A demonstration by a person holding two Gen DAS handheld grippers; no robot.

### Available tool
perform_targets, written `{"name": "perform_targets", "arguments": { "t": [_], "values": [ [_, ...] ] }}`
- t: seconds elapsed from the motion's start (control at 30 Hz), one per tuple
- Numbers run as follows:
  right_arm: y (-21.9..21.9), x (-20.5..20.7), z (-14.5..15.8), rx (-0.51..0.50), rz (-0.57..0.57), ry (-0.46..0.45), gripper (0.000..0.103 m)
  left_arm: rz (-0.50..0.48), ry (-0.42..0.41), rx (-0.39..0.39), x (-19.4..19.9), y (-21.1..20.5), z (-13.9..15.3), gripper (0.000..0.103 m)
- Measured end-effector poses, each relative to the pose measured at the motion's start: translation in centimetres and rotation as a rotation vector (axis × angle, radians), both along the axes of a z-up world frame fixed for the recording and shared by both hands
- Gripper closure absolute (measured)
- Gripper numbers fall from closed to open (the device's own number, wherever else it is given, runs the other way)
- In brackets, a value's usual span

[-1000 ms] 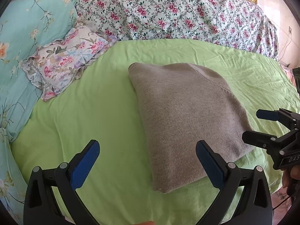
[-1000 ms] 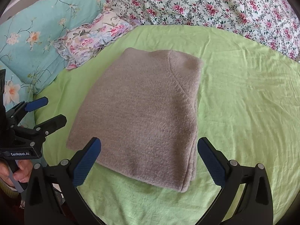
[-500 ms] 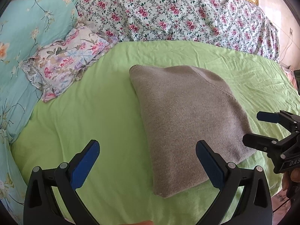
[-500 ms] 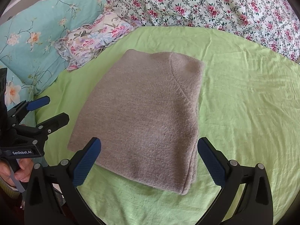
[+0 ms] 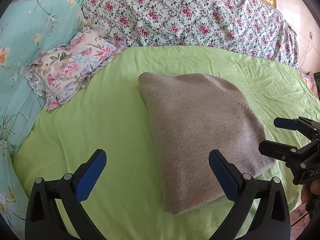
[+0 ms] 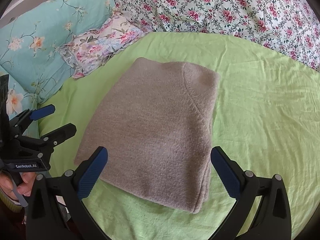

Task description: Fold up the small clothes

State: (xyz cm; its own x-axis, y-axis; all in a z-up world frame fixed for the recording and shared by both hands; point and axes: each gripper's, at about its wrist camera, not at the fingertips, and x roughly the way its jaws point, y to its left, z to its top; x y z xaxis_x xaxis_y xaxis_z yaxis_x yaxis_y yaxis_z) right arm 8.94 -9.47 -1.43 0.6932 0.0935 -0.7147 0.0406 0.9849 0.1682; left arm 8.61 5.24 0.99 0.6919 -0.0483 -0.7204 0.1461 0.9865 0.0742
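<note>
A grey-brown knit sweater (image 5: 202,132) lies folded into a neat rectangle on the green sheet (image 5: 104,120); it also shows in the right wrist view (image 6: 156,128). My left gripper (image 5: 157,172) is open and empty, held above the sheet at the sweater's near left edge. My right gripper (image 6: 159,170) is open and empty, held above the sweater's near edge. Each gripper shows in the other's view, the right one (image 5: 280,136) at the sweater's right side and the left one (image 6: 54,120) at its left side, both apart from the cloth.
A floral quilt (image 5: 190,16) lies bunched across the back of the bed. A turquoise floral pillow (image 5: 30,40) and a small ruffled floral pillow (image 5: 74,68) lie at the left. The bed edge runs near the bottom of both views.
Both grippers have drawn back and risen slightly from the sweater, which sits a little farther off in view. The sweater itself has not moved. Both stay open.
</note>
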Motion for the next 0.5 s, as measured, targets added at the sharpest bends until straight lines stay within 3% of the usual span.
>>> {"name": "perform_targets", "arguments": {
  "t": [0.5],
  "values": [
    [-0.17,0.2,-0.12,0.0,0.006,0.006,0.0,0.0,-0.005,0.002,0.07,-0.08,0.17,0.001]
  ]
}}
